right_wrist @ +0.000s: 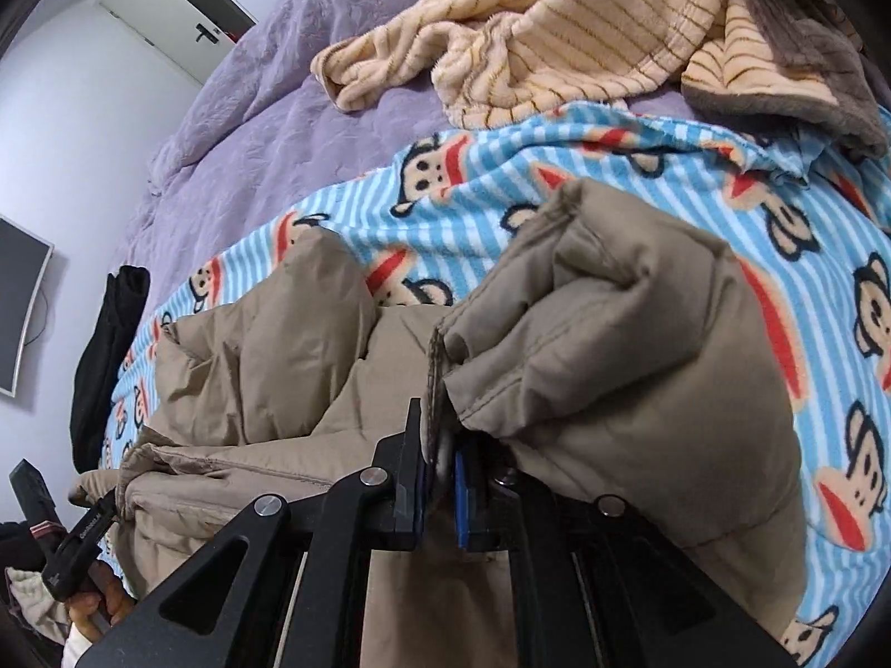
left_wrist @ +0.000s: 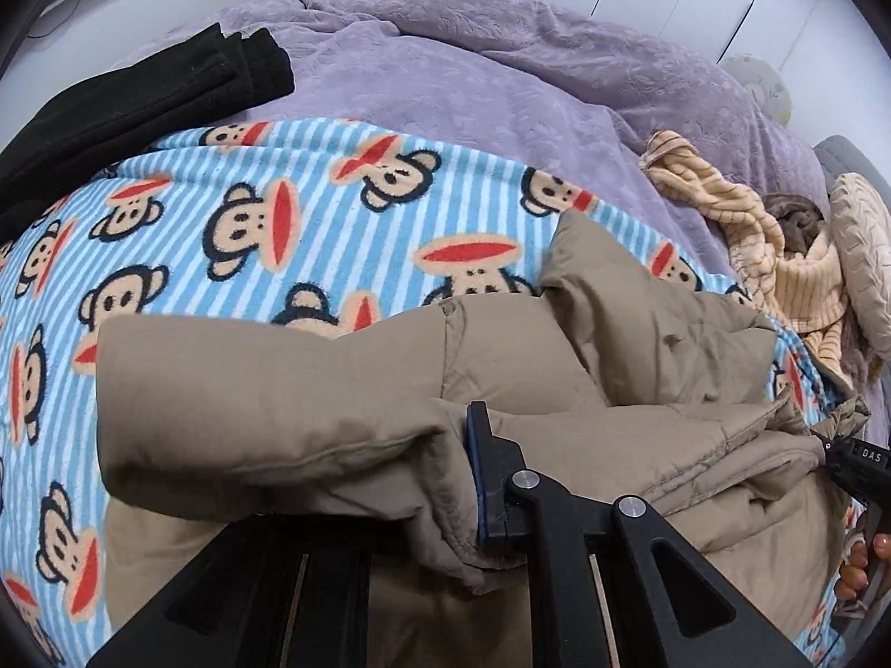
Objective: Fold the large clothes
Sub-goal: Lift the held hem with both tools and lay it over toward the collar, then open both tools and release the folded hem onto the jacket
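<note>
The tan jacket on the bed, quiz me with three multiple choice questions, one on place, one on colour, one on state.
1. The jacket lies on:
A monkey blanket
B bare floor
C desk

2. The folded garment at far left is:
A red
B black
C white

3. The right gripper is:
A wide open
B out of view
C shut on the jacket

Key: A, the striped monkey blanket shows all around the jacket; B, it is plainly black; C, tan fabric is pinched between the jaws.
</note>
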`<state>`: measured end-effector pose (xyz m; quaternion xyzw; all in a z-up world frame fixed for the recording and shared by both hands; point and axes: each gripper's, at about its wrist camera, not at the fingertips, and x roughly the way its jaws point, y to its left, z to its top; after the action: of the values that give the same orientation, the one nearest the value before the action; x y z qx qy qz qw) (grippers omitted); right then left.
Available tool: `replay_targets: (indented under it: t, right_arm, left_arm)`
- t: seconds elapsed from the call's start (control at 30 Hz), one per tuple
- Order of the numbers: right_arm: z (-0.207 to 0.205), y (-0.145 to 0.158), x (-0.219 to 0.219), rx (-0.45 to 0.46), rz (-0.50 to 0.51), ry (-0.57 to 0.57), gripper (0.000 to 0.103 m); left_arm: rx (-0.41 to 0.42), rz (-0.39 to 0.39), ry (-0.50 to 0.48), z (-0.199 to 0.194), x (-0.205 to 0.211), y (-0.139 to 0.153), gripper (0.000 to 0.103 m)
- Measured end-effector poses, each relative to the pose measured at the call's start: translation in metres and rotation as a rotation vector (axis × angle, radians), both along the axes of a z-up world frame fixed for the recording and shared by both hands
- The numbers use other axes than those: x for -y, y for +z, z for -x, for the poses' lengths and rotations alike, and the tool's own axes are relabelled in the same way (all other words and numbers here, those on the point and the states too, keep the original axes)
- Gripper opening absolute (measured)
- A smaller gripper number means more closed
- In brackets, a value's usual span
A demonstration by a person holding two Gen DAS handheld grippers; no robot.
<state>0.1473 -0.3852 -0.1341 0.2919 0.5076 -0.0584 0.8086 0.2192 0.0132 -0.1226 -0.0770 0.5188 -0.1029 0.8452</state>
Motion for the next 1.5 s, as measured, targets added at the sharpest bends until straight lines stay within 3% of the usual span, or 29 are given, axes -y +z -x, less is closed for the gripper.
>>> replay_targets:
  t: [0.2,0.4,0.47,0.5,0.53,0.57,0.6,0.67,0.7,0.73,0.77,0.8,0.93,1.07,1.2,1.37,1.5]
  right_arm:
    - [-0.017,-0.018,0.001,0.002,-0.022,-0.011,0.009]
    - [-0.016,-0.006,0.009,-0.017,-0.082,0.006,0.013]
    - [-0.012,0.004,0.011,-0.012,-0.091,0.022,0.021]
    - [-0.009,0.009,0.012,-0.007,-0.092,0.029,0.034]
    - [-0.006,0.014,0.012,0.001,-0.087,0.031,0.059]
    - [-0.001,0.02,0.013,0.018,-0.081,0.028,0.069]
    - [0.005,0.027,0.013,0.042,-0.077,0.025,0.072]
    - [0.012,0.035,0.011,0.062,-0.09,0.041,0.072]
    - [0.016,0.037,0.009,0.067,-0.096,0.048,0.067]
    - [0.02,0.038,0.004,0.073,-0.098,0.063,0.044]
    - [0.023,0.036,-0.003,0.062,-0.092,0.093,0.032]
    - [0.024,0.032,-0.012,0.05,-0.083,0.117,0.023]
    - [0.019,0.005,-0.047,0.014,-0.004,0.212,0.021]
    - [-0.004,-0.019,-0.056,0.013,0.087,0.202,0.018]
    - [-0.031,-0.033,-0.045,0.015,0.076,0.16,0.016]
    - [-0.049,-0.028,-0.038,-0.004,0.082,0.158,0.016]
    - [-0.035,-0.005,-0.004,0.015,0.176,0.076,0.02]
  left_arm:
    - [0.001,-0.042,0.009,-0.012,0.009,-0.011,0.015]
    - [0.055,-0.084,-0.011,0.002,0.006,0.016,0.019]
    - [0.076,-0.078,-0.029,0.01,0.005,0.025,0.039]
    - [0.089,-0.081,-0.029,0.015,0.004,0.029,0.069]
    - [0.113,-0.104,-0.014,0.02,0.002,0.034,0.09]
    - [0.145,-0.13,0.0,0.025,0.001,0.04,0.091]
    - [0.167,-0.148,-0.002,0.029,0.001,0.046,0.091]
    - [0.166,-0.146,-0.014,0.033,0.001,0.053,0.091]
    - [0.161,-0.128,-0.021,0.034,0.002,0.055,0.091]
    - [0.147,-0.091,-0.05,0.034,0.006,0.055,0.09]
    - [0.129,-0.053,-0.09,0.034,0.011,0.054,0.084]
    - [0.115,-0.036,-0.133,0.034,0.02,0.051,0.072]
    - [0.109,-0.08,-0.24,0.031,0.067,0.024,0.07]
    - [0.111,-0.117,-0.2,0.012,0.089,-0.004,0.07]
    - [0.098,-0.116,-0.167,-0.011,0.095,-0.016,0.07]
    - [0.092,-0.125,-0.16,-0.031,0.087,-0.012,0.07]
    - [0.154,-0.227,-0.094,-0.039,0.049,0.001,0.07]
